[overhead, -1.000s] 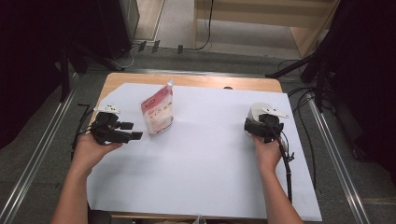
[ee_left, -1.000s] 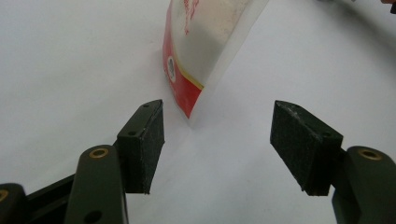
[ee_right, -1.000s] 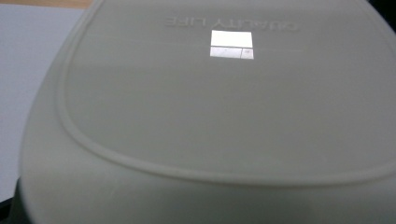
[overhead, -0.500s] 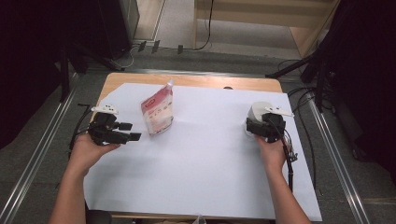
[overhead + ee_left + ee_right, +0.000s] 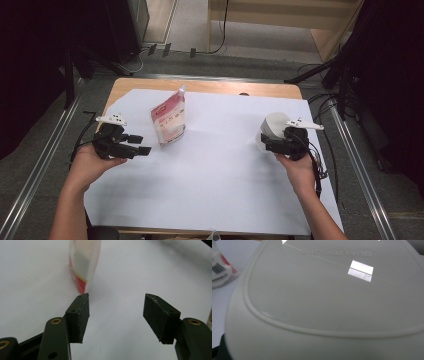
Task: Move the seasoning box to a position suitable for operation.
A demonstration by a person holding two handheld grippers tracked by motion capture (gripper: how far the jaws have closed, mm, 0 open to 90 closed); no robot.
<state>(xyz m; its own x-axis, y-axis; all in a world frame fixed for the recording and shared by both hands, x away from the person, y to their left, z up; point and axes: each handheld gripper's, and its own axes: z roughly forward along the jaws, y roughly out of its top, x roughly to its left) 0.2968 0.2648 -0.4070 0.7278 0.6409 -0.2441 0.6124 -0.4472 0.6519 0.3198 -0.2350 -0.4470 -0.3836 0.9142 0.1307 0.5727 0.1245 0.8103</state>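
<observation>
A red and white pouch [image 5: 169, 120] stands upright on the white sheet, left of centre. My left gripper [image 5: 141, 144] lies just to its left and nearer to me. In the left gripper view the pouch [image 5: 83, 267] stands beyond the left jaw. That gripper [image 5: 116, 315] is open; its jaws have just been closing a little, with nothing between them. At the right, my right gripper [image 5: 267, 142] holds a pale round container [image 5: 272, 129] tilted up off the sheet. The container's smooth base [image 5: 324, 297] hides the right jaws, and the pouch [image 5: 218, 270] shows at the far left.
A large white sheet [image 5: 215, 175] covers most of the wooden table [image 5: 210, 87]. Metal rails run along both sides of the table. Cables trail from each gripper over the table edges. A dark spot lies near the sheet's far edge.
My right hand has lifted and the container has tipped up higher in front of it. The left hand has barely shifted, and the pouch stands as before.
</observation>
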